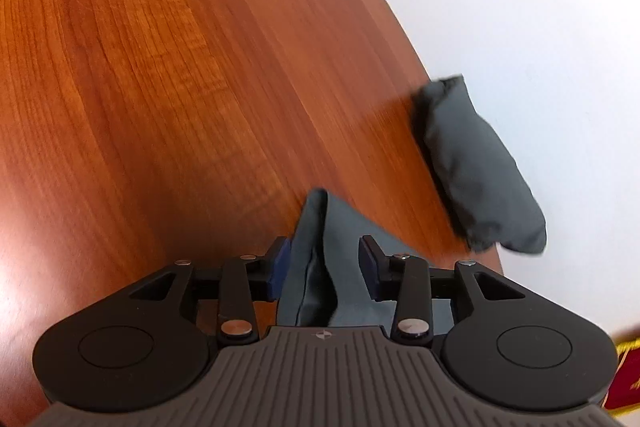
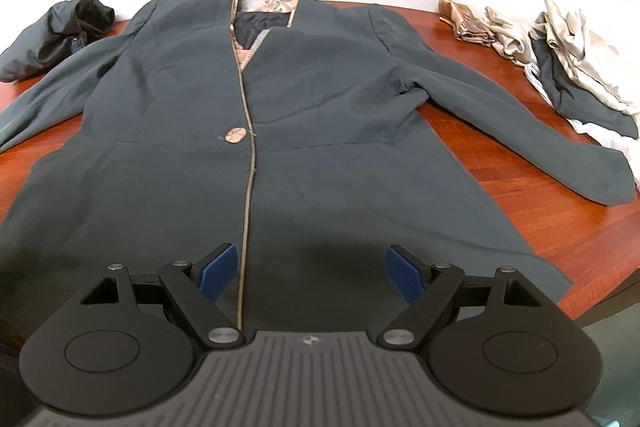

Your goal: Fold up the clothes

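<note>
Jacket (image 2: 280, 147) flat on counter (image 2: 540, 211). Right gripper (image 2: 308, 271) wide open over hem; left gripper (image 1: 324, 267) open w/ sleeve fabric between pads. Crumpled clothes pile (image 2: 572, 59) near right sleeve.

No readable text, labels, brands or numbers anywhere in either view

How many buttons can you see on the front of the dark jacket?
1: a single oval button beside the trimmed front edge at waist level on the jacket. Others may be hidden near the hem behind the gripper.

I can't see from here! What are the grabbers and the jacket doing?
Left gripper open around a jacket fold. Right gripper open above the hem. Jacket flat, unfolded. Clothes pile beside the sleeve.
</note>
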### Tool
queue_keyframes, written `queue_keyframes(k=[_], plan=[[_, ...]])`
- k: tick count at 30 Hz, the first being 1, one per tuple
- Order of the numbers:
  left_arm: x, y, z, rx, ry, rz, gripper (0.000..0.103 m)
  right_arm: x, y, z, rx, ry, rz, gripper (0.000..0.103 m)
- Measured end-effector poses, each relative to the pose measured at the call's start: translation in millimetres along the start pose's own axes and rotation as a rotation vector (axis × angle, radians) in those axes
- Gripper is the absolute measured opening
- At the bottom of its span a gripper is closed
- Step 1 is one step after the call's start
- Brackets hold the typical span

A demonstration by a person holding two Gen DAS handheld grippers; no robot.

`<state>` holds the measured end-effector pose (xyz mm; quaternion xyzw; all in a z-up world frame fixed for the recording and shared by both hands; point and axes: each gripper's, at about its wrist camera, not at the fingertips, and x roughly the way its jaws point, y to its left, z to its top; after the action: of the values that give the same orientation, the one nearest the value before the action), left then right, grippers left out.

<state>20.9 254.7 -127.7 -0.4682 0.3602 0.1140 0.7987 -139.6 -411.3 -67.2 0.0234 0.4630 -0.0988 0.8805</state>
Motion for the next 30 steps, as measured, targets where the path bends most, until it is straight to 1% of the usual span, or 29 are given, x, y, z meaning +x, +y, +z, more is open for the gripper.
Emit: queue_keyframes(k=[4,7,11,14,20,22,25,30], plan=[[-8.6,-7.4,-10.9,0.049,0.008,-0.006,0.042,-1.1,-7.5,-3.4,0.006,0.002,-0.008,0.086],[-19.8,-18.0,-24.1,0.122,0.013,-0.015,0.042,-2.0,-13.1,-6.0,0.01,0.003,-0.014,0.086],[-31.1,-36.1,-51.8,0.285,0.043,-0.023,0.044,-6.2,-24.8,-10.4,0.028,0.005,-0.031,0.086],[-28.3,-53.0,-74.4,0.388,0.084,-0.036,0.045,-6.0,-33.2,-13.2,0.038,0.007,-0.039,0.086],[-31.8,-73.5,-113.9,0.557,0.141,-0.062,0.046,-5.7,-47.9,-19.0,0.052,0.01,-0.055,0.086],[-31.0,-82.1,-131.0,0.646,0.171,-0.07,0.047,-6.0,-49.9,-21.3,0.057,0.011,-0.058,0.086],[-32.1,-89.0,-152.1,0.748,0.21,-0.088,0.048,-6.8,-50.9,-24.9,0.063,0.013,-0.059,0.086],[-28.3,-99.9,-190.4,0.973,0.305,-0.14,0.048,-8.2,-52.5,-30.7,0.073,0.016,-0.061,0.086]])
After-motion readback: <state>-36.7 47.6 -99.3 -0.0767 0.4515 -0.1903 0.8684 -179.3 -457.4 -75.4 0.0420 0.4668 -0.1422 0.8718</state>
